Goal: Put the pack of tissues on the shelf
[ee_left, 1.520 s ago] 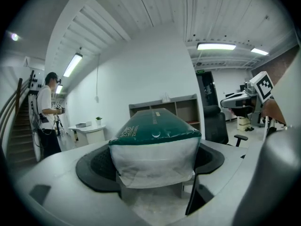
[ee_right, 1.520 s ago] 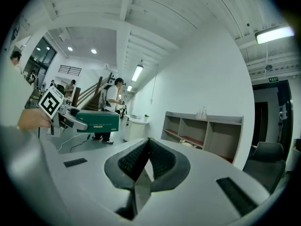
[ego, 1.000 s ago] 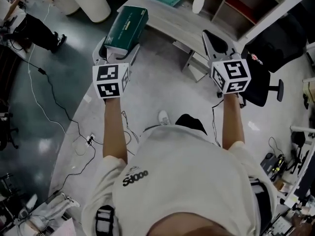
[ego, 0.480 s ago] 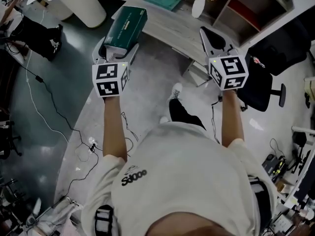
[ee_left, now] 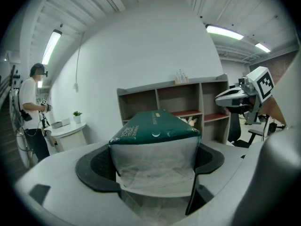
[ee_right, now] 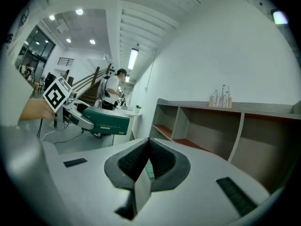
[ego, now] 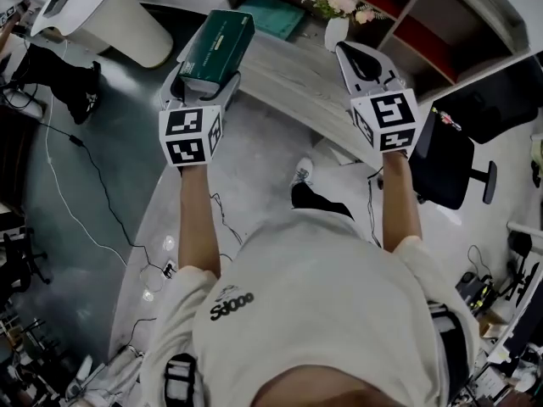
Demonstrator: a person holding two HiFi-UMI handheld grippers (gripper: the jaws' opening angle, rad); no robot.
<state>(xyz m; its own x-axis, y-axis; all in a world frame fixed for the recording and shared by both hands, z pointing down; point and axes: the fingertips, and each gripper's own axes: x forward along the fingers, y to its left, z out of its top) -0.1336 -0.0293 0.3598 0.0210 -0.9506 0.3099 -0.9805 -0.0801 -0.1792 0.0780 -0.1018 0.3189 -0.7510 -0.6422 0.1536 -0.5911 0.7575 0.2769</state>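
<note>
Looking down, I have the shelf (ego: 413,34) across the upper right of the frame, its bays open, with the pale counter (ego: 288,79) running diagonally just below it. The pack of tissues (ego: 216,45) — dark green, long — sits at upper left, clamped at its near end between the jaws of my left gripper (ego: 202,87); its far end overlaps the counter's left end. My right gripper (ego: 361,58), right of centre, has its jaws pressed together on nothing. A white vase (ego: 337,30) of flowers shows just left of its tip.
</note>
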